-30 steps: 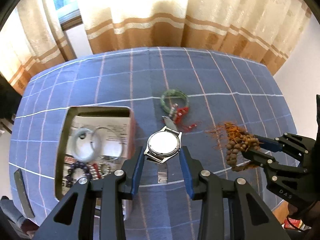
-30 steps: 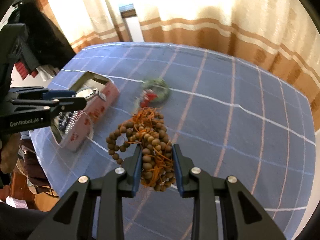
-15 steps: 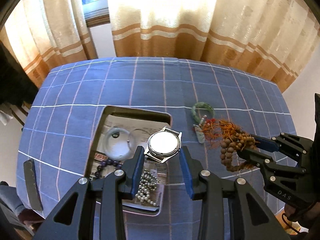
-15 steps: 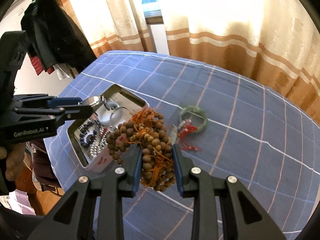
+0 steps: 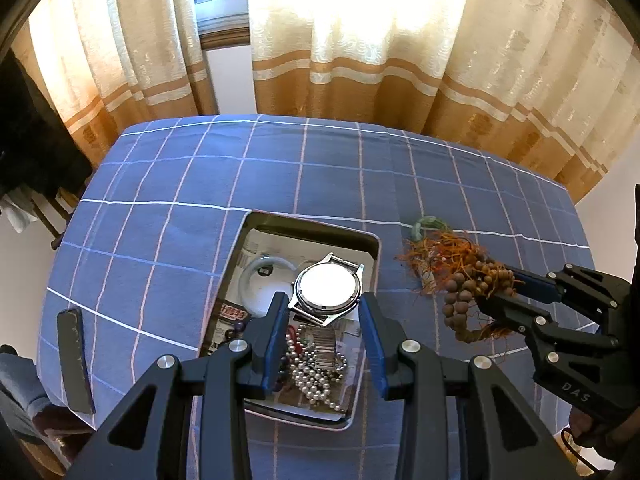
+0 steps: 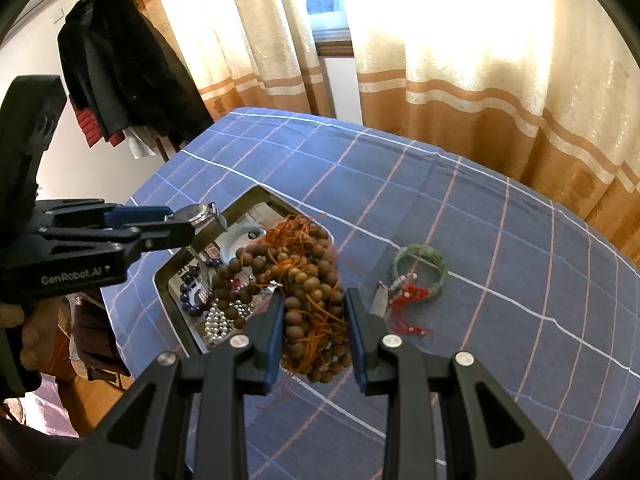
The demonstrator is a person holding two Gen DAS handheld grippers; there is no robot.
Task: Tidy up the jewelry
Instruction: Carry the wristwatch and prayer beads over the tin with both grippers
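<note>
The left tool (image 5: 324,320) pinches a silver wristwatch (image 5: 327,289) by the two sides of its round case, and the watch hangs above the open metal tin (image 5: 372,240) that stands on the blue checked surface (image 5: 160,184). The metal strap (image 5: 322,346) of the watch hangs loose under the case. I judge the case hard and smooth, so it can slip between the pads if the grip becomes weaker; holding across the case, as now, seems better than holding the strap, which bends at every link.

The right tool (image 6: 314,336) is pressed onto a bunch of brown wooden prayer beads (image 6: 308,280) with orange cords, held in the air just beside the tin. This bunch is probably light and limp: one loop of beads hangs out to the side, so a grip in the thick middle of the bunch keeps most of it together. The cords may catch on the rim of the tin.

Inside the tin lie already a pale bangle (image 5: 264,284), a string of pearls (image 5: 316,376) and dark beads (image 6: 188,300). A green jade bangle (image 6: 420,270) with a red tassel (image 6: 408,296) lies on the cloth, apart from the tin. It looks stiff and breakable, and I would take it by the ring.
</note>
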